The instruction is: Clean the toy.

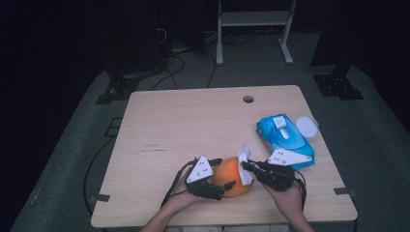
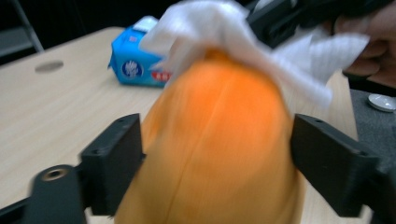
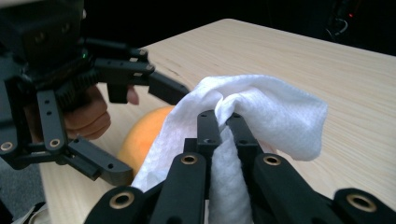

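right hand-held gripper (image 3: 223, 122) pinches wipe (image 3: 275, 112) | draped on orange fruit (image 3: 147, 133)

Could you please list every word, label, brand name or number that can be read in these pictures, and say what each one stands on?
Blue plastic pack of wet wipes: a round white-and-blue emblem and a small red label on its side, both too blurred to read.
The same pack from above: a white flap on top, any print too small to read.
White cloth wipe, round orange fruit, light wooden table: no text.

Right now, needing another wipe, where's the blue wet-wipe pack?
In the high view, the blue wet-wipe pack lies at the table's right edge, just beyond the right gripper.
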The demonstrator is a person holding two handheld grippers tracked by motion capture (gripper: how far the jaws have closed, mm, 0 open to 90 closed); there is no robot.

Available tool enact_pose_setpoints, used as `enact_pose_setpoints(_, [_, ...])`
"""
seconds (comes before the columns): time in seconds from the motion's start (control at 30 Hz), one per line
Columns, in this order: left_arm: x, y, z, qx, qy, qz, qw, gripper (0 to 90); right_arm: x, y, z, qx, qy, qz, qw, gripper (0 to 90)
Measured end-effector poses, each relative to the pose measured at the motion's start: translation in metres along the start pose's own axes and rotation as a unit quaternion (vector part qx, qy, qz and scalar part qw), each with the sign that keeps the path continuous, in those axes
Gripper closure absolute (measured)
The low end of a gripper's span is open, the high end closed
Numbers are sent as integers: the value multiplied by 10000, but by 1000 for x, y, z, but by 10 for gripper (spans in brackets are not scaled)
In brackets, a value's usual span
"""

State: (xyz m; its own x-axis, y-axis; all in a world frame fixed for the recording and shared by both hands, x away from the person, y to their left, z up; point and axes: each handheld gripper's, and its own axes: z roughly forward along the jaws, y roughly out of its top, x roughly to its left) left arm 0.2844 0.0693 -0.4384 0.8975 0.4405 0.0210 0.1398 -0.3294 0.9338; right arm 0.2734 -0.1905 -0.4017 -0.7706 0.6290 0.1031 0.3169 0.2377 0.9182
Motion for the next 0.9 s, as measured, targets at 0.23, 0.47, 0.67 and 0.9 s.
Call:
enact_pose_setpoints(0.23, [-8, -2, 8, 2, 75, 119, 9999, 344, 4, 2, -2, -23, -178, -142, 9997, 852])
enact_pose_setpoints(0.47, [-12, -1, 7, 42, 69, 248, 9997, 385, 7, 3, 3, 88, -244, -285, 9993, 852])
enact_pose_setpoints(0.67, [-7, -1, 8, -53, -27, 173, 9998, 253, 2, 0, 1, 144, -267, -270, 9992, 852])
enact_pose_setpoints(0.9, [-8, -2, 9, 75, -262, 162, 9995, 233, -3, -3, 0, 166, -240, -216, 9993, 851])
